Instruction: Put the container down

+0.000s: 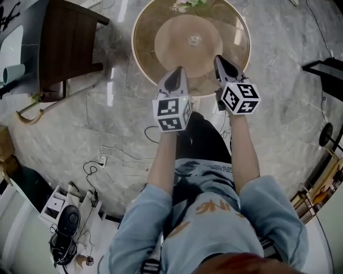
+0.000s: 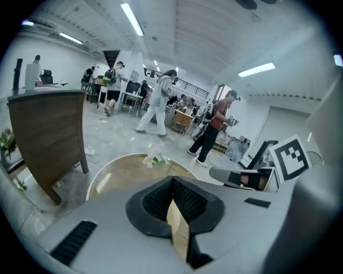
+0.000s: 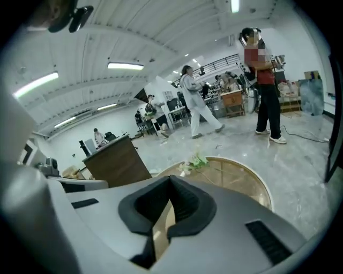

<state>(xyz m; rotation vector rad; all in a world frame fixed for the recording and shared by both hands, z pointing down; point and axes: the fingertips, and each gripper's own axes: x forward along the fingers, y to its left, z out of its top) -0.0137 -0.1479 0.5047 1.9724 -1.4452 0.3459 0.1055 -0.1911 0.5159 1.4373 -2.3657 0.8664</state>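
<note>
A round glass-topped table (image 1: 240, 32) stands in front of me on the marble floor. At its centre rests a round tan container (image 1: 177, 48) with a small clear knob (image 1: 194, 39) on top. My left gripper (image 1: 177, 72) hovers over the table's near edge, just short of the container, jaws shut with nothing between them. My right gripper (image 1: 218, 59) hangs beside it over the container's right rim, also shut and empty. In the left gripper view the left gripper's (image 2: 172, 182) pads meet. In the right gripper view the right gripper's (image 3: 170, 179) pads meet too.
A sprig of flowers (image 1: 187, 4) lies at the table's far rim. A dark wooden desk (image 1: 67, 45) stands to the left, with cables (image 1: 115, 158) on the floor beside my legs. A black stand (image 1: 324, 69) is at the right. Several people (image 2: 155, 104) walk in the hall beyond.
</note>
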